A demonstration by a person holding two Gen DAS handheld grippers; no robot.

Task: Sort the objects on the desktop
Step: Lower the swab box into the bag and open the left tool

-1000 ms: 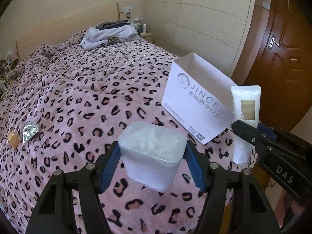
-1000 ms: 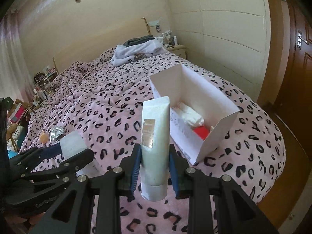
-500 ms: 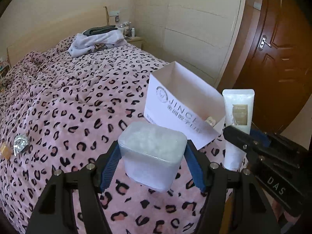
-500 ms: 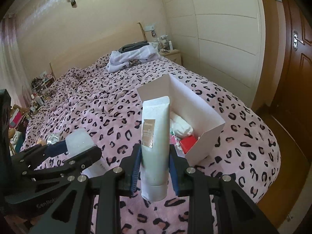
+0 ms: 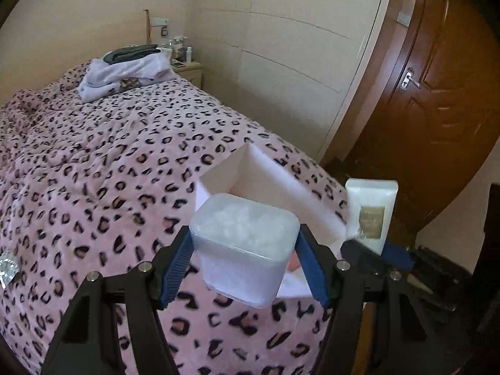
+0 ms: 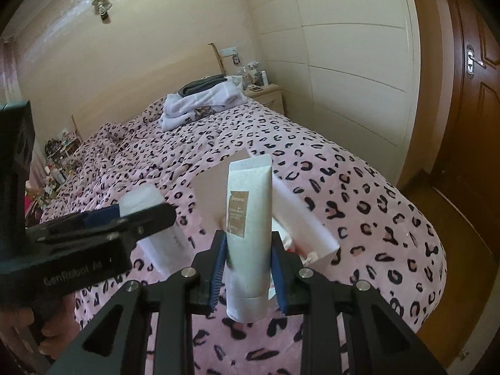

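Above a bed (image 5: 93, 168) spread with a pink leopard-print blanket, two hand-held grippers carry toiletries beside an open white cardboard box (image 5: 268, 175) that sits near the foot of the bed. The left gripper (image 5: 245, 265) has its blue-padded fingers (image 5: 176, 265) closed partway on the two sides of a frosted white plastic container (image 5: 243, 247), a rounded square tub that hangs clear of the blanket, just in front of the box's near corner. The right gripper (image 6: 248, 268) pinches a white cosmetic tube (image 6: 248, 218) between narrowly set fingers (image 6: 217, 268); the tube stands upright, crimped end up and cap end down, its brown label facing the camera. From the right wrist view the tube covers part of the box, whose inside shows something white and something red. The two grippers are close together, each visible at the edge of the other's view. A person's hand (image 6: 47, 328) grips the left tool's handle. A crumpled piece of silver foil (image 5: 7, 268) lies on the blanket at the far left. Folded clothes (image 5: 125, 72) are piled at the head of the bed, next to a nightstand (image 5: 187, 68) with small bottles. A dark wooden door (image 5: 437, 93) stands at the right.
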